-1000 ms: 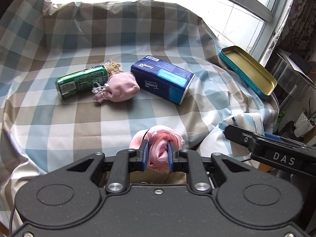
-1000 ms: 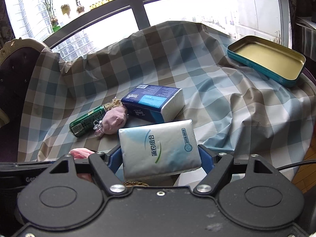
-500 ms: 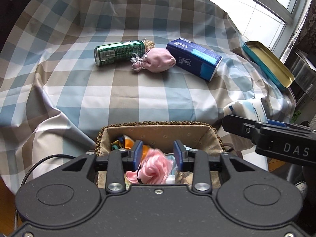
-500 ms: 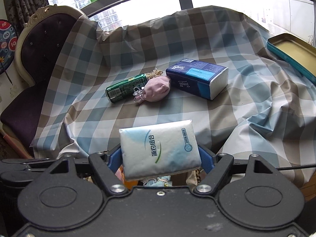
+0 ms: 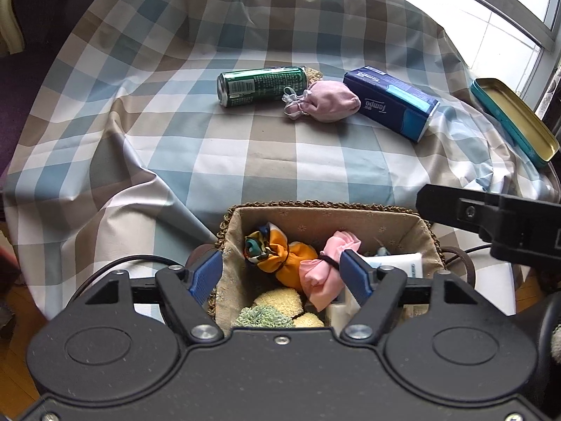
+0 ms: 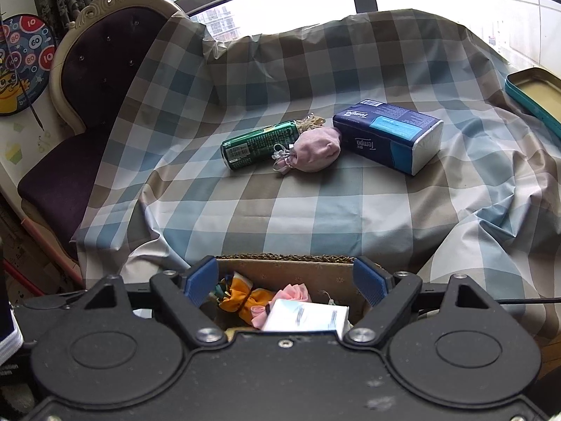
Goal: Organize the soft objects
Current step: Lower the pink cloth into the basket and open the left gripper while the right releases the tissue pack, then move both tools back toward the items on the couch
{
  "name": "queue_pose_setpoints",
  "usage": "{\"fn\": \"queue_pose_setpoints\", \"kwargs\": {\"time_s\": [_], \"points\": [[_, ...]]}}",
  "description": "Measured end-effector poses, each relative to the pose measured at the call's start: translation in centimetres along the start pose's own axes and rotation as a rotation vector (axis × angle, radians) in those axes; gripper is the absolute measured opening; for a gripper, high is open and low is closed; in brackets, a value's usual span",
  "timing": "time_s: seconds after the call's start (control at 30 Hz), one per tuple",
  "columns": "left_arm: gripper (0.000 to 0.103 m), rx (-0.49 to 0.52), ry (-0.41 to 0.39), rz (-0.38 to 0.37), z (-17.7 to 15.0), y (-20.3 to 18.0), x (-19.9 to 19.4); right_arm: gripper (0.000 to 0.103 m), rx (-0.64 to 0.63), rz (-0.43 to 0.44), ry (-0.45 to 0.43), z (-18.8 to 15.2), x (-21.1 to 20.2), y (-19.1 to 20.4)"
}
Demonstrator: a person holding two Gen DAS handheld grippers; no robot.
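Note:
A fabric-lined woven basket sits below the table's near edge. In it lie a pink cloth bundle, an orange cloth bundle, a white tissue pack and sponges. My left gripper is open and empty above the basket. My right gripper is open and empty above it too. On the table lie a pink drawstring pouch and a blue Tempo tissue pack.
A green can lies beside the pouch on the checked tablecloth. An open teal tin sits at the right edge. A purple chair stands at the left. The right gripper's body shows in the left wrist view.
Both grippers pulled back over the basket and opened. The left let the pink bundle drop into the basket; the right let the white tissue pack drop in.

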State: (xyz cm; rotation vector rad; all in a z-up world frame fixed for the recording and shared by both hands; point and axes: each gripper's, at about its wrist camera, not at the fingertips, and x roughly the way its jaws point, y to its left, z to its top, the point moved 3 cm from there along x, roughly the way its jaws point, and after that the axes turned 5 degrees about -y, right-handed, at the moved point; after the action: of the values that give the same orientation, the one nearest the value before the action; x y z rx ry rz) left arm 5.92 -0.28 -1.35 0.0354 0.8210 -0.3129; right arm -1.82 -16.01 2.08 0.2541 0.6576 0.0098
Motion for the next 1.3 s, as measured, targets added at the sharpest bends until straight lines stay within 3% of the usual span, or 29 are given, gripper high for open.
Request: {"fn": "queue_pose_setpoints", "kwargs": {"time_s": [0.23, 0.5, 0.8, 0.87, 0.9, 1.3], "points": [[0.069, -0.007, -0.009, 0.014, -0.1, 0.2, -0.2, 0.087, 0.007, -0.018, 0.013, -0.2, 0.1, -0.3], [0.070, -0.018, 0.001, 0.023, -0.4, 0.2, 0.1, 0.098, -0.007, -0.064, 0.008, -0.5, 0.1, -0.7], [0.071, -0.021, 0.020, 0.020, -0.5, 0.1, 0.8, 0.103, -0.014, -0.084, 0.008, -0.7, 0.5, -0.9], [0.092, -0.017, 0.019, 0.025, -0.4, 0.1, 1.1, 0.103, -0.016, -0.084, 0.006, -0.7, 0.7, -1.0], [0.095, -0.012, 0.007, 0.032, -0.3, 0.1, 1.1, 0.103, -0.021, -0.083, 0.005, -0.7, 0.8, -0.9], [0.096, 0.004, 0.017, 0.043, 2.0, 0.5, 3.6, 0.103, -0.059, -0.111, -0.009, 0.8, 3.6, -0.9]]}}
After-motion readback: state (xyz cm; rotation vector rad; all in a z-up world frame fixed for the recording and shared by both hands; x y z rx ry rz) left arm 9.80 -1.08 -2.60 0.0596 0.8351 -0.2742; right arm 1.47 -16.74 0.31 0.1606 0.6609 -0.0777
